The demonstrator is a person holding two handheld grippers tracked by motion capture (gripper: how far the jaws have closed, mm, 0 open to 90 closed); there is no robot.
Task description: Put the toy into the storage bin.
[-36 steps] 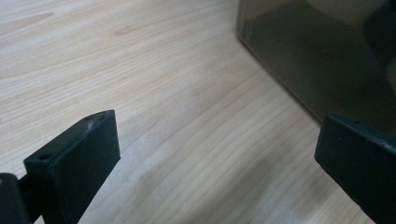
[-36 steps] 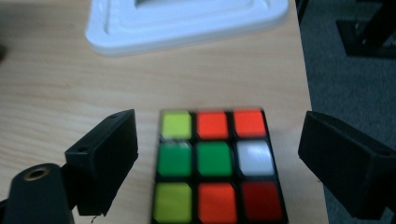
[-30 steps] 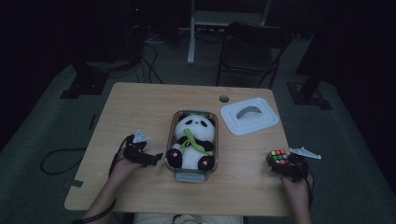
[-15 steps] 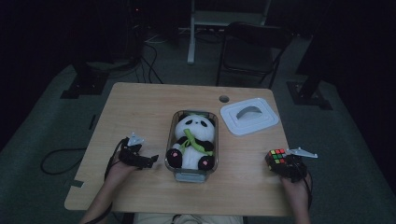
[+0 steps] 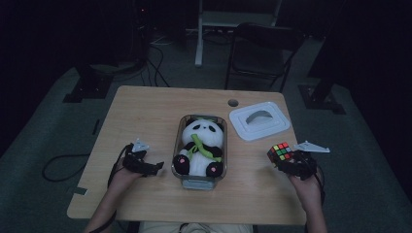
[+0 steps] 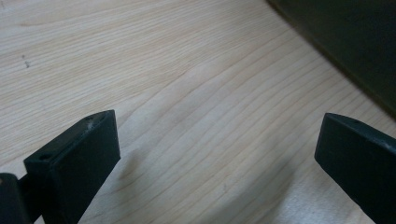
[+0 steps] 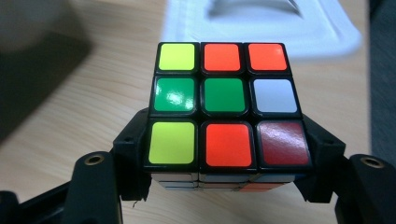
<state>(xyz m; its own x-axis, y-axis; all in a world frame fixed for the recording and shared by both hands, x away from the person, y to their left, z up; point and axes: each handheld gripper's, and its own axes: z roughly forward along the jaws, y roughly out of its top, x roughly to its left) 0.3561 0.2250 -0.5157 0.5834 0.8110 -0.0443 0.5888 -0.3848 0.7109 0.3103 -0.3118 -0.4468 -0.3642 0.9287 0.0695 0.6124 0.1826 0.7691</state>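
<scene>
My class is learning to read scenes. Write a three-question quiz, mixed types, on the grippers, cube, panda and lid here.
1. True or false: the left gripper is shut on the panda.
2. What does the right gripper hold? A) cube B) lid C) nothing
3. Fill in: the panda lies in a clear ____.

Key
1. False: its jaws stand open over bare table.
2. A: the cube; the lid lies apart.
3. Container.

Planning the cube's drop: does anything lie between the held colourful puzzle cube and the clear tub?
Nothing visible on the bare wooden table between the colourful puzzle cube, clamped in the right gripper, and the clear plastic tub. A plush panda already occupies the tub.
</scene>
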